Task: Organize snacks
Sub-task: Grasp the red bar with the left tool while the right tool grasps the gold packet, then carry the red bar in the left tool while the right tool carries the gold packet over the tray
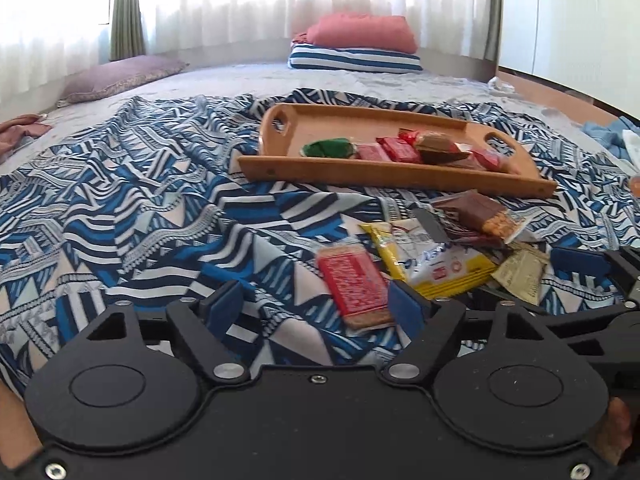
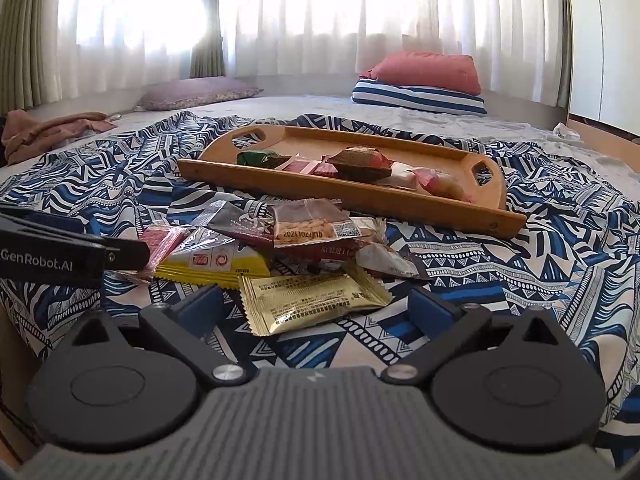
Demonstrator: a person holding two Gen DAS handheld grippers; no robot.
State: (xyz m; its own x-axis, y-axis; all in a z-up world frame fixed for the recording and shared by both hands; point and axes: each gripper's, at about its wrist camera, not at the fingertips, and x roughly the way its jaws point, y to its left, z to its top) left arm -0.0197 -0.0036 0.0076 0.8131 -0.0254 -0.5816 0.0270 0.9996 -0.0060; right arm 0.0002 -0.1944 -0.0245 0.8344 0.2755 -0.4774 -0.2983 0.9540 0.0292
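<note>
Blue, white and navy geometric cloth [image 1: 160,200] covers the bed. A tan wooden tray [image 1: 360,170] holds green [image 1: 330,147] and red wrappers [image 1: 400,149]. Nearby lie yellow [image 2: 212,266] and gold packets [image 2: 312,300].

White lettering on the black side of the left gripper [image 2: 72,258] reads "GenRobot.AI". A clear peanut packet [image 2: 312,226] on the snack pile carries a printed date code, roughly "20241027", with a QR square beside it. Print on the gold packet [image 2: 312,300] is too small to read.
</note>
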